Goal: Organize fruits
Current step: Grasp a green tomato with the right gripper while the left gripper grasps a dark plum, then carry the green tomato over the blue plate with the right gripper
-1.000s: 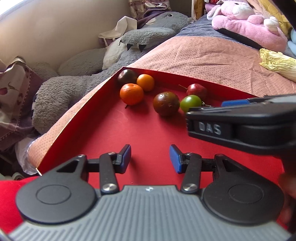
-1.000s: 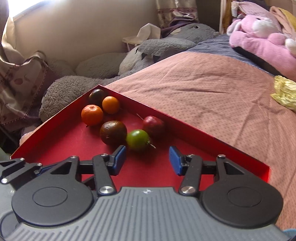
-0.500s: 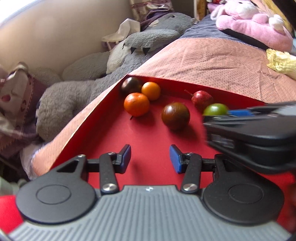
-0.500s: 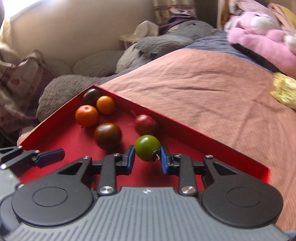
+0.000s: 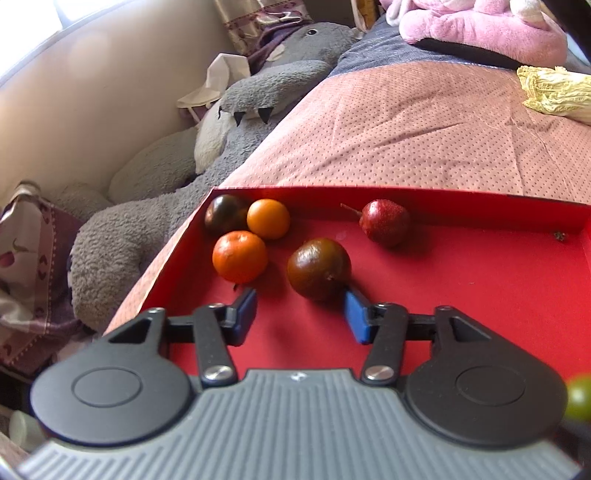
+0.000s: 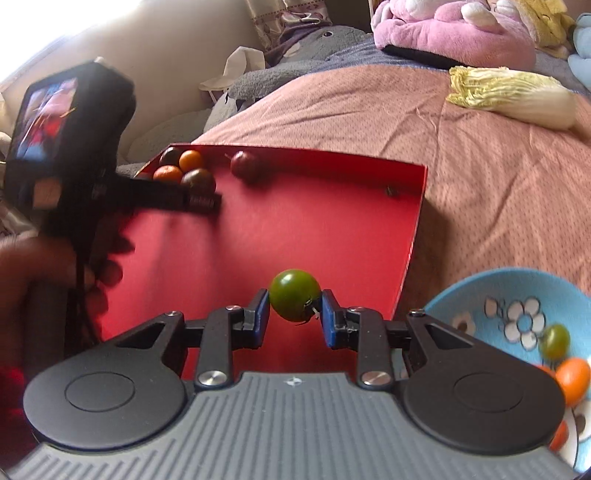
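Note:
A red tray (image 5: 480, 295) lies on the bed and also shows in the right wrist view (image 6: 314, 221). My left gripper (image 5: 301, 314) is open, its fingertips just short of a dark brown fruit (image 5: 318, 273). Beside that fruit lie an orange tangerine (image 5: 239, 256), a smaller orange fruit (image 5: 268, 218), another dark fruit (image 5: 223, 218) and a red fruit (image 5: 385, 221). My right gripper (image 6: 294, 314) is shut on a green fruit (image 6: 294, 297), held above the tray's near right part. The left gripper also shows in the right wrist view (image 6: 201, 201).
A blue flowered bowl (image 6: 498, 295) at the lower right holds a green fruit (image 6: 556, 341) and orange fruits (image 6: 572, 378). A grey plush toy (image 5: 166, 184) lies left of the tray, a pink plush (image 5: 480, 33) at the back, a cabbage (image 6: 517, 96) on the pink bedcover.
My right gripper closed on the green fruit, lifted it and pulled back right toward the bowl. My left gripper moved forward to the dark brown fruit.

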A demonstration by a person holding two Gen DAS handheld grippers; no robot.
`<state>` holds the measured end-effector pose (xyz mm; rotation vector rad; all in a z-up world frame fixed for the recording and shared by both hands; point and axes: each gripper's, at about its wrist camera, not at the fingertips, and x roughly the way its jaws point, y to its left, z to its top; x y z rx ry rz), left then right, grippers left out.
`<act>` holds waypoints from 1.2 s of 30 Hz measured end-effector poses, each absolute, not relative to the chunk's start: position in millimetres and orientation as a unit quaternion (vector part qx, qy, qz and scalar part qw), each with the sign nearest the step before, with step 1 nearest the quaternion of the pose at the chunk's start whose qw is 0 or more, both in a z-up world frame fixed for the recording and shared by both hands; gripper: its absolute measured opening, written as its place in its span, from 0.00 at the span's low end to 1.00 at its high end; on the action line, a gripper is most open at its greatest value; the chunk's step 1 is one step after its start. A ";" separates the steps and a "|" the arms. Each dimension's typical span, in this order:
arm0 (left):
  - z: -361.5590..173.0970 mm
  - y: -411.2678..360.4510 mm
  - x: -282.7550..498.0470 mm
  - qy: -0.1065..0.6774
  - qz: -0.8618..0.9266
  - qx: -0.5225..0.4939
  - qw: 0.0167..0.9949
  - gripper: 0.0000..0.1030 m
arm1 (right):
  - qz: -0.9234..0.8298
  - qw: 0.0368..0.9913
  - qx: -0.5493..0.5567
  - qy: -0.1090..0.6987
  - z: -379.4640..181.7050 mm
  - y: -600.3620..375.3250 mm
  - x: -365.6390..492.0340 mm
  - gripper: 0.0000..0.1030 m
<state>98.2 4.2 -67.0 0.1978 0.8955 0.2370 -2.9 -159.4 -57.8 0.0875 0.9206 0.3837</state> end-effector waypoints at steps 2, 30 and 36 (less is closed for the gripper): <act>-67.3 9.9 106.3 0.436 0.106 0.088 0.889 0.65 | 0.182 0.876 0.043 0.444 -59.7 -159.2 -9.5 0.33; -58.8 12.4 67.9 0.410 0.050 0.029 0.910 0.38 | 0.187 0.886 0.051 0.421 -40.3 -167.3 -45.2 0.33; -58.0 1.8 55.6 0.405 0.033 0.050 0.912 0.38 | 0.192 0.887 0.055 0.416 -37.5 -167.3 -50.7 0.33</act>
